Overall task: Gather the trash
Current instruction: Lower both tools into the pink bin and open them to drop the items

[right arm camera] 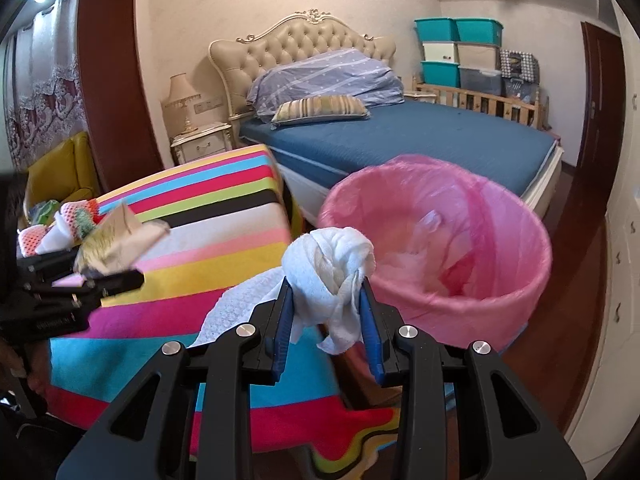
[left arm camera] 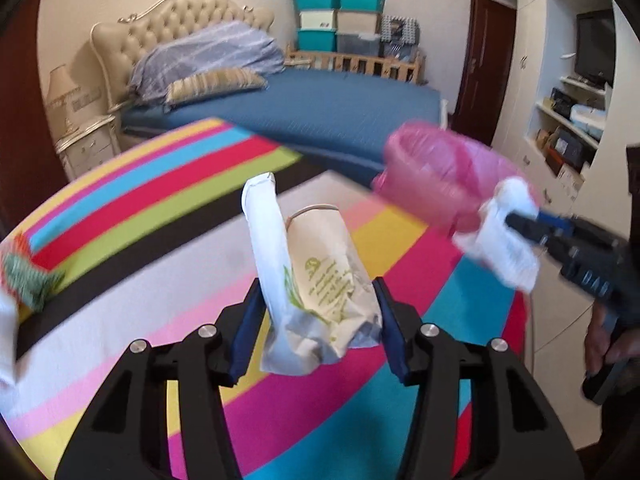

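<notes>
In the left wrist view, the left gripper pinches a crumpled paper bag printed in green, its 2 blue pads pressed against the bag's sides, and the bag stands up above the striped cloth that covers the table. A white sleeve-like wrapper rises along the bag's left side. To the right of the cloth, the right gripper clamps a wad of white tissue, and just behind that wad sits the pink-lined bin, blurred. At the cloth's left edge lies some green and orange litter. In the right wrist view, the right gripper squeezes the twisted white tissue between its 2 blue pads, off the cloth's right edge and just in front of the bin's near rim. The bin wears a pink plastic liner, and inside it lie pale crumpled scraps, hard to tell apart. Over the cloth, the left gripper holds the paper bag, with more wrappers lying behind it on the cloth's far left.
</notes>
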The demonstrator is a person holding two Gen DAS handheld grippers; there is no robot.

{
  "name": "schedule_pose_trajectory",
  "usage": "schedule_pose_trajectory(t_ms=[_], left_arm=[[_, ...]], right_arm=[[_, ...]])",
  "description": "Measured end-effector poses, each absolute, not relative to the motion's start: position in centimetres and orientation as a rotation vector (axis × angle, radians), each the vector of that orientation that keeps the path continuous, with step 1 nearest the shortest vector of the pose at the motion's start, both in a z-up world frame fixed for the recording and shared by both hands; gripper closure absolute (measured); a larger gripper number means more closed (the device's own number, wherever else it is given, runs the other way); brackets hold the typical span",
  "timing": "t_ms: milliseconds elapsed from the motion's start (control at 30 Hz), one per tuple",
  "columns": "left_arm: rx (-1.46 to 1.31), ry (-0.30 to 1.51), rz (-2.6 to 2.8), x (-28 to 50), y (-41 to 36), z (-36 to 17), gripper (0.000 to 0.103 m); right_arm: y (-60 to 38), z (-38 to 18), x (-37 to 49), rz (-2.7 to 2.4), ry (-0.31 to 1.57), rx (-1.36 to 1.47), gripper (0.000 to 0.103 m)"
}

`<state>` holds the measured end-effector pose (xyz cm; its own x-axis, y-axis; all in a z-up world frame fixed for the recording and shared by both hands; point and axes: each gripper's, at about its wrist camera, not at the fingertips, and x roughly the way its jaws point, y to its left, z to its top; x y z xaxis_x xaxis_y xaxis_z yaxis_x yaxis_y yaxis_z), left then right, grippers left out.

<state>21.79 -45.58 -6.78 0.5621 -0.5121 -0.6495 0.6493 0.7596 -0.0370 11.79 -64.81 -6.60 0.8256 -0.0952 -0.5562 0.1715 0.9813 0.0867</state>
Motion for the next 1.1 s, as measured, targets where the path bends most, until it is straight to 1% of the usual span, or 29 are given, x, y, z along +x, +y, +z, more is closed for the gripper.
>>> schedule_pose_trajectory(t_ms=[133,300,600,667,733,767,800,833,867,900,1033,1100], left_arm=[[0.222,0.613,-0.752,22.0,-49.2,-4.6,0.051],[0.228,0.582,-0.838,22.6,-54.1,-3.2,0.051],[0.195,0.636,-0.98,25.7,-63.9,-2.1,0.05],[0.189,0.654,-0.991,26.6,-65.3,-2.2,0.048],[0.192,0.677,-0.998,27.6,-67.0,-2.7,0.047],[0.198,0.681,-0.993,28.0,-67.6,-2.8,0.037],[0.209,0.676,-0.976,28.2,-68.1,-3.0,0.026],[0.213,0.666,-0.959,28.3,-68.3,-3.1,0.023],[0.207,0.655,-0.946,28.3,-68.4,-3.1,0.02],[0.187,0.647,-0.942,28.3,-67.9,-2.8,0.017],[0.177,0.621,-0.893,28.2,-65.1,-2.2,0.014],[0.189,0.587,-0.851,27.7,-62.7,-1.8,0.005]], right_arm=[[-66.5,-5.4,11.8,-0.184,0.562,0.116,0.069],[-69.7,-4.6,12.3,-0.246,0.557,0.106,0.069],[-75.7,-6.1,14.5,-0.309,0.607,0.115,0.069],[-76.6,-6.7,14.8,-0.307,0.615,0.124,0.068],[-77.5,-7.4,15.2,-0.313,0.625,0.126,0.065],[-77.8,-7.7,15.3,-0.313,0.629,0.131,0.062],[-78.2,-7.8,15.5,-0.316,0.631,0.144,0.056],[-78.5,-8.0,15.4,-0.317,0.628,0.154,0.047],[-78.8,-8.0,15.0,-0.318,0.615,0.165,0.041],[-78.9,-7.9,14.6,-0.321,0.603,0.171,0.032],[-78.6,-7.3,12.7,-0.34,0.563,0.177,0.031],[-78.1,-6.5,11.8,-0.341,0.545,0.183,0.031]])
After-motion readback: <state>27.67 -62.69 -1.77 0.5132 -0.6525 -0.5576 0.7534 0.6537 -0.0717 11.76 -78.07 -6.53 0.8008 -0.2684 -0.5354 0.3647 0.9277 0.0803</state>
